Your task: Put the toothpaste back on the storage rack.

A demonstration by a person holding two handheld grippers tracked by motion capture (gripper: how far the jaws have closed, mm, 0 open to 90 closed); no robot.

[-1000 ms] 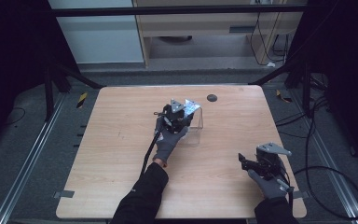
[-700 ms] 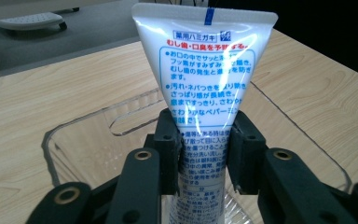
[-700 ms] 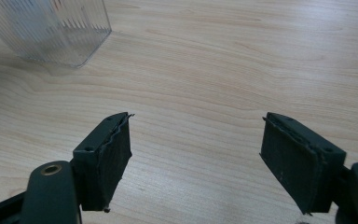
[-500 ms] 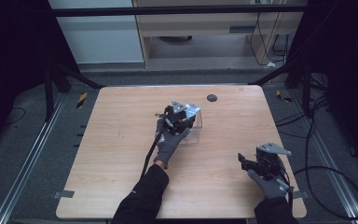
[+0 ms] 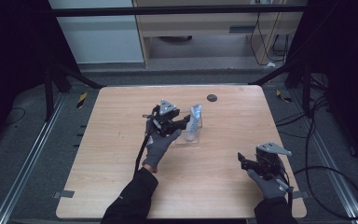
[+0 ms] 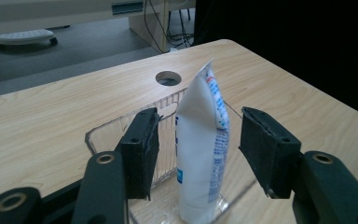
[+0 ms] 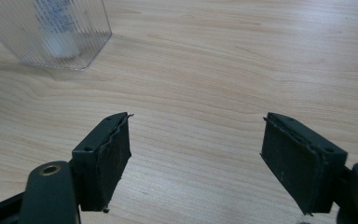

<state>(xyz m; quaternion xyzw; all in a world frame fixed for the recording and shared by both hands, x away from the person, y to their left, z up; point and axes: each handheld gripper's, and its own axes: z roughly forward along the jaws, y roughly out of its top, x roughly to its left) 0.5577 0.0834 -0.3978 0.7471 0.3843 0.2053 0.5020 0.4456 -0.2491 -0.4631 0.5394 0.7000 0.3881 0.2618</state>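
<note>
A white toothpaste tube [image 6: 200,140] with blue print stands upright in a clear ribbed plastic container [image 6: 116,128] near the table's middle. My left gripper [image 5: 184,122] reaches in from the left, level with the tube [image 5: 195,119]. Its jaws have just been opening, and the tube now stands between the two pads with a gap on each side. The container [image 5: 189,137] rests on the wood. My right gripper [image 5: 241,161] hovers near the front right of the table, open and with nothing between its pads [image 7: 105,158].
The light wooden table [image 5: 121,163] has a round dark hole [image 5: 211,97] near its far edge, behind the container. In the right gripper view the container [image 7: 70,42] sits far off at the upper left. Cables and dark frame rails run along the table's sides.
My left gripper's jaws have spread apart and let go of the tube, which stays standing in the container. The left hand has drawn back a little. The right gripper has not moved.
</note>
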